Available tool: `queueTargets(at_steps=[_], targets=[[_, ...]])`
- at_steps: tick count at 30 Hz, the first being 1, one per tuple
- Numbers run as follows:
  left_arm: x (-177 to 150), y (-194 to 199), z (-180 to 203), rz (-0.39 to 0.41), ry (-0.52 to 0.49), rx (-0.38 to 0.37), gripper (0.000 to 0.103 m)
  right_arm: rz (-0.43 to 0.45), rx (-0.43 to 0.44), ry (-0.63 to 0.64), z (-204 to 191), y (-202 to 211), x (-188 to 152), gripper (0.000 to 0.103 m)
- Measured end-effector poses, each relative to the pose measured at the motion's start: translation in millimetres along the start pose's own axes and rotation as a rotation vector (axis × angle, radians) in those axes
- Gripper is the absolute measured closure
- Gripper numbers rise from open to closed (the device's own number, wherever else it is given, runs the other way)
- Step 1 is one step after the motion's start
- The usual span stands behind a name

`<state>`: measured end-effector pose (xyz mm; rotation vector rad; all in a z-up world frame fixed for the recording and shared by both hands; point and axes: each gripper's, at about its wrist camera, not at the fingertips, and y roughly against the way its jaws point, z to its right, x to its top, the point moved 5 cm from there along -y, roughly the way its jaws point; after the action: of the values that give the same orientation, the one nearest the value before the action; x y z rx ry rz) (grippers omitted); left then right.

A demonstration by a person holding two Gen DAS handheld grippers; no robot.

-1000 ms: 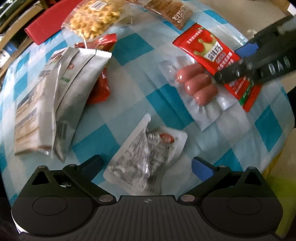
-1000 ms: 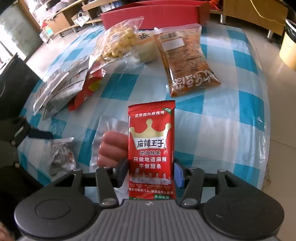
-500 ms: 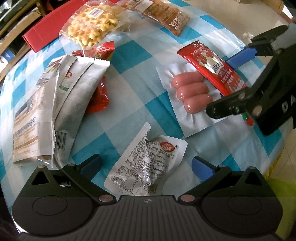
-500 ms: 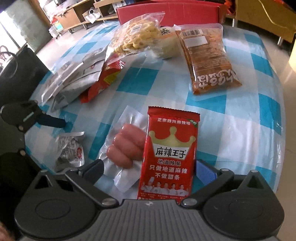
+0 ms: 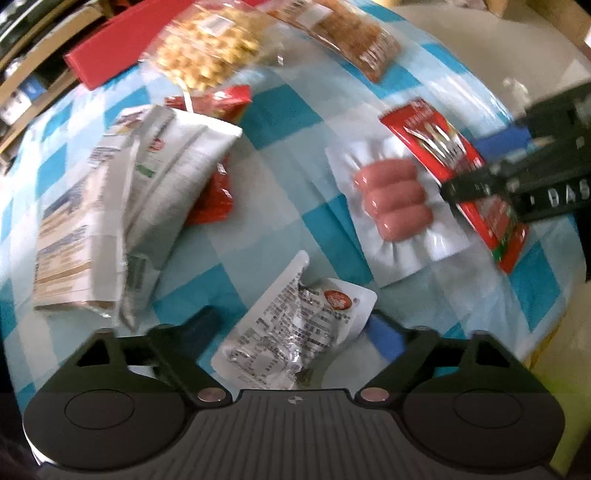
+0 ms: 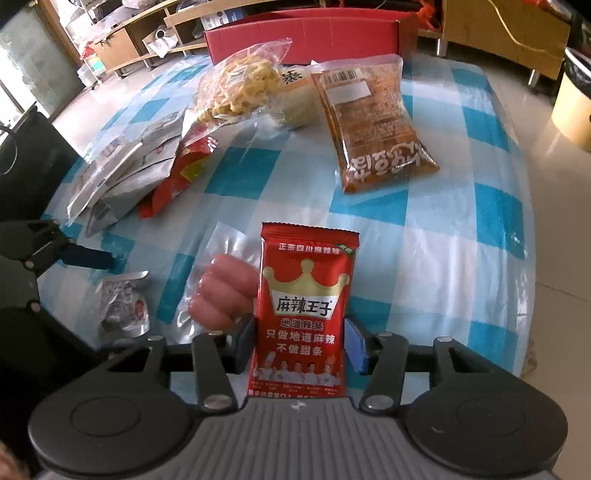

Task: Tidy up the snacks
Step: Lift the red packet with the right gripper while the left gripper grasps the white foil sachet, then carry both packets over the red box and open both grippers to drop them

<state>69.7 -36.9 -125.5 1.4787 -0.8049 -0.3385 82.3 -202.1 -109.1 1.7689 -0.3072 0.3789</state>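
My right gripper (image 6: 301,341) is clenched on the red spicy-strip packet (image 6: 306,306): its jaws have just been closing, and the pads now press the packet's lower sides. The packet lies with its upper left edge overlapping the vacuum-packed sausages (image 6: 225,291), three pink links in clear film on the blue-and-white checked tablecloth (image 6: 443,236).

My left gripper (image 5: 288,328) points steeply down over the crumpled silver pouch (image 5: 295,325). Its jaws have just been closing, with the pouch between them; the right pad sits at the pouch's edge, and the blurred left pad stands clear of it, so the pouch is not yet gripped.

Farther back on the cloth:
- grey-white foil bags (image 6: 125,177) lying over a red bag (image 6: 181,173);
- a clear bag of yellow puffed snacks (image 6: 240,88);
- a brown snack bag (image 6: 373,122).

A red box (image 6: 306,33) stands at the far edge.
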Motion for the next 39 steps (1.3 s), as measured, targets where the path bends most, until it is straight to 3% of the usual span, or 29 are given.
queueTargets(at_steps=[2, 4, 6, 8, 12, 25, 39], targets=[[1.9, 6.5, -4.5, 0.010, 0.031, 0.009, 0.038, 0.004, -0.001, 0.010, -0.8, 1.4, -1.9, 0.057], [1.3, 7.9, -8.7, 0.005, 0.062, 0.019, 0.042, 0.012, 0.010, 0.000, -0.5, 4.5, -2.5, 0.058], [3.9, 14.0, -10.0, 0.029, 0.075, 0.021, 0.052, 0.028, 0.024, -0.012, 0.6, 8.4, -1.4, 0.058], [6.0, 21.6, -11.0, 0.047, 0.088, 0.032, 0.052, 0.045, 0.034, -0.023, 1.3, 12.2, 0.9, 0.058], [-0.1, 13.7, -18.1, 0.004, 0.124, 0.053, 0.052, 0.062, 0.037, -0.029, 1.1, 14.2, 4.3, 0.058], [20.8, 46.2, -46.6, 0.145, 0.314, 0.002, 0.052, 0.139, 0.085, -0.036, -4.2, 28.6, 19.3, 0.059], [71.5, 63.4, -50.6, 0.257, 0.359, -0.039, 0.052, 0.224, 0.095, -0.052, -2.6, 40.6, 54.2, 0.058]])
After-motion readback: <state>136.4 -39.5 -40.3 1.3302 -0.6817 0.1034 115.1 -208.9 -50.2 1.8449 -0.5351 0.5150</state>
